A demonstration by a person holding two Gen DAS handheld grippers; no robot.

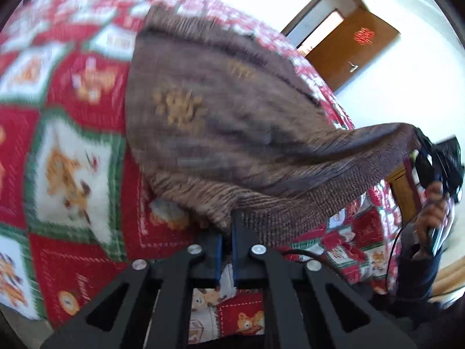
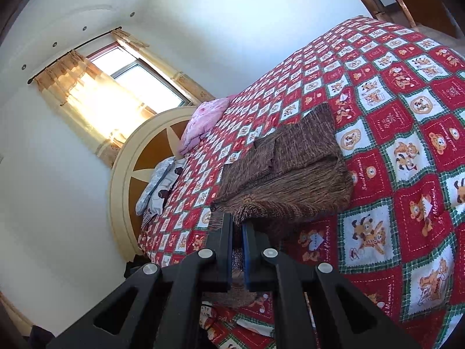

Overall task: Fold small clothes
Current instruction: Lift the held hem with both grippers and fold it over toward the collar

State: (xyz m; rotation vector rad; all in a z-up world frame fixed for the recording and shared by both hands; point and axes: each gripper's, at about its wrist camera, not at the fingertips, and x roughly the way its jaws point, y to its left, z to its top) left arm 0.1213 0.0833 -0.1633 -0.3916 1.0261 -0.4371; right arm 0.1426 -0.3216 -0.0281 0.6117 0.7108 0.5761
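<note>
Sweater [image 2: 290,174] flat on quilt [image 2: 407,133], pillows [image 2: 200,122] beyond, by headboard [image 2: 128,174].

Bed [image 2: 407,145] with red patchwork quilt, brown knitted garment [image 2: 293,174], pillows [image 2: 162,186]

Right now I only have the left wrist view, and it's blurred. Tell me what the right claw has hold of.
Observer: The right claw is shut on the near hem of the brown knit sweater, with knit fabric showing between its fingers.
Operator: Describe how the sweater lies farther up.
Observer: The right wrist view shows it partly folded, an upper layer lying flat over a lower one on the red patchwork quilt.
Operator: Report what's at the head of the bed.
Observer: A pink pillow and a grey printed pillow lie against a rounded headboard, under a curtained window.
</note>
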